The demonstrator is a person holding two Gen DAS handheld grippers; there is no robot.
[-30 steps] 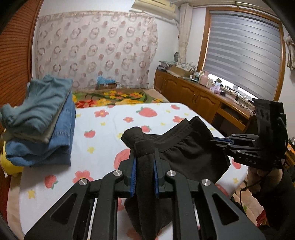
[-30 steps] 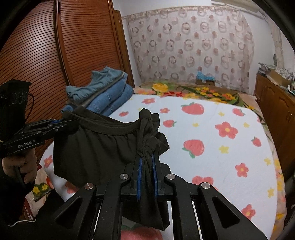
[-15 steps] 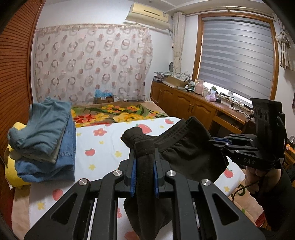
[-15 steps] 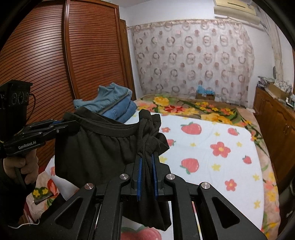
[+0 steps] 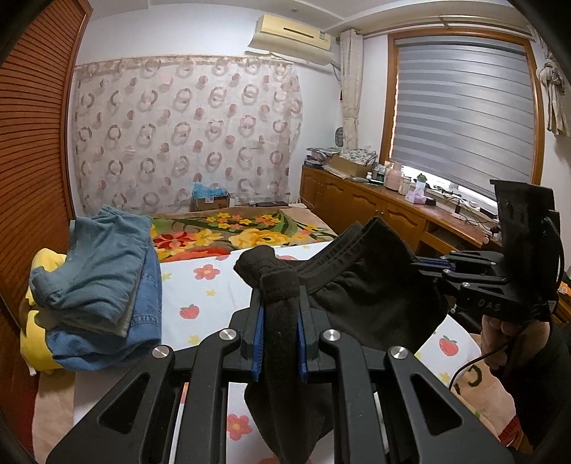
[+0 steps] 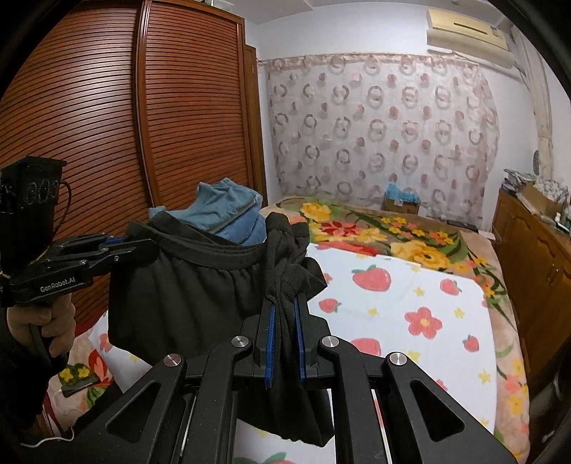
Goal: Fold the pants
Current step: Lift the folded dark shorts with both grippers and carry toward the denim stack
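Home bedroom: bed [image 6: 421,303] w/ floral sheet, louvred wardrobe [image 6: 107,117], curtain [image 5: 185,132], wall AC [image 5: 292,34].

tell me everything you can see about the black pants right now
The black pants are soft, matte knit fabric with a ribbed elastic waistband. They hang in the air above the bed, waistband stretched between the two grippers. The left gripper is shut on one bunched waistband end, the right gripper on the other. The waistband sags slightly between them, gathered cloth drapes below, and the lower part drops out of sight.
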